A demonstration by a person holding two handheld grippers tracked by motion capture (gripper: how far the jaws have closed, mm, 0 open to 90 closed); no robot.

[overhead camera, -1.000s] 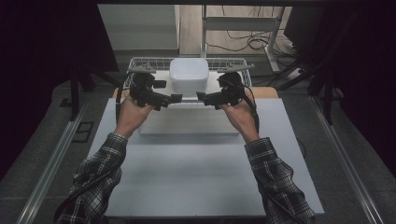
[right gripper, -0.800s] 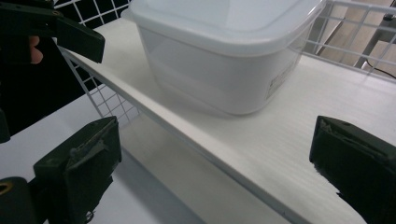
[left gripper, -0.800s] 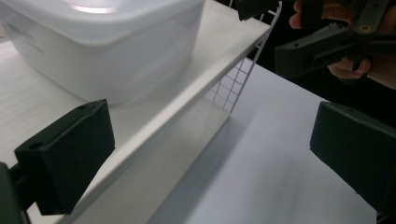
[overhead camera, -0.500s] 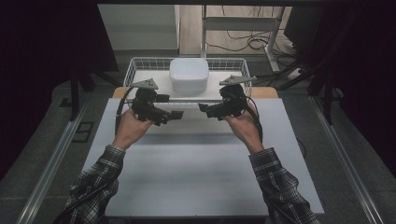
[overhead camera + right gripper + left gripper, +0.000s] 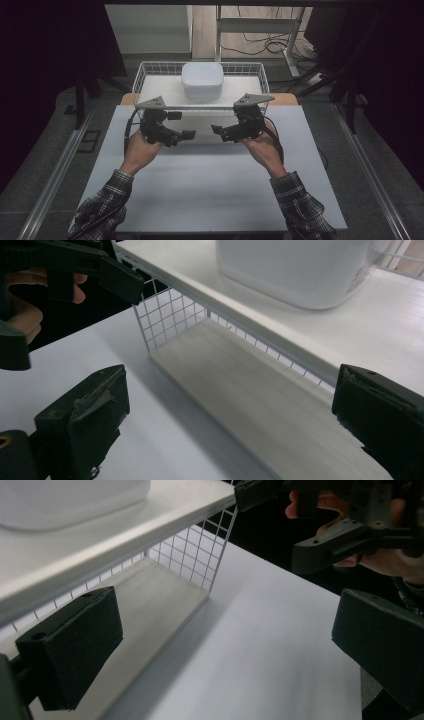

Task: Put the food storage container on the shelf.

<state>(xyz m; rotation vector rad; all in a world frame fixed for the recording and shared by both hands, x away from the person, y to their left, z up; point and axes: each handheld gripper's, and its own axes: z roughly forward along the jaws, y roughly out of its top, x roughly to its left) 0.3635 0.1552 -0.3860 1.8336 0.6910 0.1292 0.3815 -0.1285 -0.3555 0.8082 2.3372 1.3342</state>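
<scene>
A white rounded container (image 5: 202, 80) sits on a white board (image 5: 160, 92) inside a white wire basket (image 5: 142, 70) at the table's far edge. My left gripper (image 5: 182, 125) and right gripper (image 5: 222, 122) hover over the white table (image 5: 200, 180) just in front of the basket, both open and holding nothing, jaws pointing at each other. In the left gripper view the left gripper (image 5: 225, 650) frames bare tabletop, with the container (image 5: 70, 500) at upper left. The right gripper (image 5: 232, 420) looks under the board, with the container (image 5: 295, 270) above it.
A pale wooden board (image 5: 240, 385) lies under the basket's raised white board. The basket's mesh wall (image 5: 200, 545) stands at the table's far side. Dark floor, metal rails and cables (image 5: 255, 47) surround the table. Each gripper view shows the other gripper (image 5: 345, 535) (image 5: 75, 265) close by.
Both grippers have drawn back from the sides of the white container toward the person and now hang in front of the basket. The container stays on the board.
</scene>
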